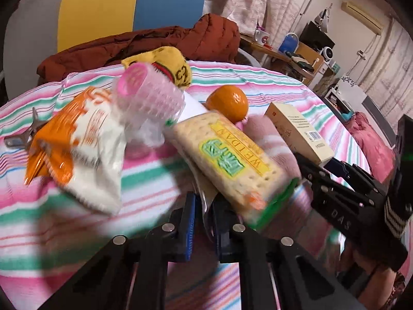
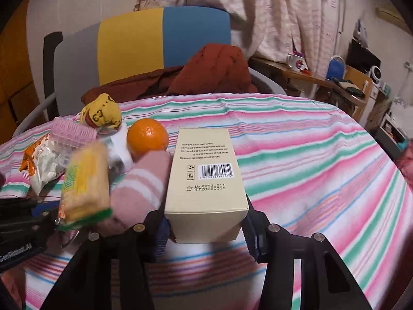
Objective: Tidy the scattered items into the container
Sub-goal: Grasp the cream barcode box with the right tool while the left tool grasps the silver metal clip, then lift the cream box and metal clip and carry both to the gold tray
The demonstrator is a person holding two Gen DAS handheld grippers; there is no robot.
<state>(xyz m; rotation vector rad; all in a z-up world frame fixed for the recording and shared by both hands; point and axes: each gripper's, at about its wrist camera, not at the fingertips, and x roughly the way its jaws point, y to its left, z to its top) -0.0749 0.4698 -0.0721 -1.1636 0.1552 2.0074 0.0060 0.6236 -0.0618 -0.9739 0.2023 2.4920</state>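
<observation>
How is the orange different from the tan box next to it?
The orange is round and bright; the tan box is long, flat-sided and pale. The box has printed writing and a barcode; the orange's skin is plain. The right claw has its fingers either side of the box; nothing grips the orange. Both rest on the striped cloth.

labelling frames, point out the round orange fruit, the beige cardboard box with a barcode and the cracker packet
round orange fruit (image 2: pixel 147 138), right wrist view, front skin
beige cardboard box (image 2: pixel 206 160), right wrist view, printed top face
cracker packet (image 1: pixel 227 152), left wrist view, label
</observation>
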